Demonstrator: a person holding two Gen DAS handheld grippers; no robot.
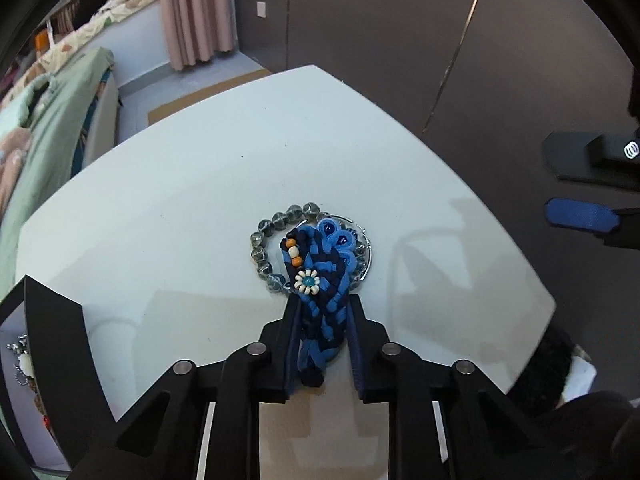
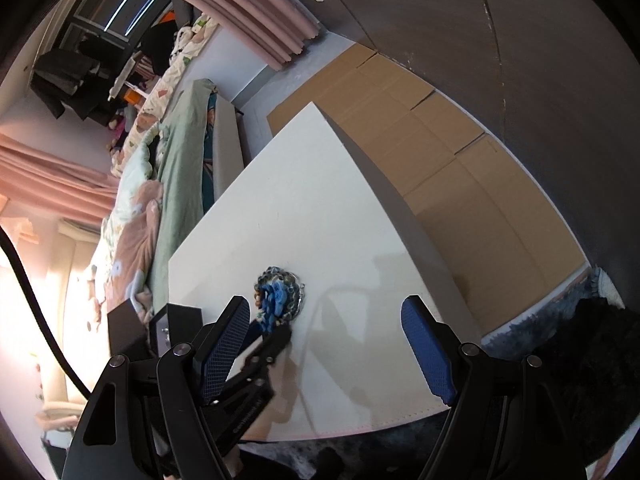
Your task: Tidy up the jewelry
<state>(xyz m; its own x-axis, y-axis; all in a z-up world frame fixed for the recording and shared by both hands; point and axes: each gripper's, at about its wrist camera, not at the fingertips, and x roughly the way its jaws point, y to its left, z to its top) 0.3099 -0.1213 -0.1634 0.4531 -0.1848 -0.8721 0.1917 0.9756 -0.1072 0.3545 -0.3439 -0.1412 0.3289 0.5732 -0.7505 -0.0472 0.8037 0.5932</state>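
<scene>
Left gripper [image 1: 323, 312] is closed around the near end of the blue braided bracelet [image 1: 320, 276], fingers on both sides of the braid with no visible gap. The far end of the braid lies on top of a grey glass-bead bracelet [image 1: 272, 240], and a thin silver bangle [image 1: 366, 248] sits under the right edge of the same pile. All three are stacked near the middle of the white table [image 1: 200, 184].

Right gripper [image 2: 326, 344] is wide open and holds nothing (it hovers off to the side, above the table's near edge).

The black jewelry box [image 1: 56, 344] sits at the table's left edge, lid up, with some pieces already inside. Likely the destination, though I can't confirm which slot.

Risks from here:
- The braid overlaps the beads and the bangle. A straight lift could drag either one along if the loops or knots are snagged; can't tell from these views whether they are.
- The grip is at the tail end only, so the long free part will swing and could catch the box lid.
- The bangle is thin and may roll off if it's nudged.
- The flower charm [image 1: 307, 281] sits just ahead of the fingertips; regripping further forward could pinch it.

Safer to lift slowly and have the right gripper pin the beads.
</scene>
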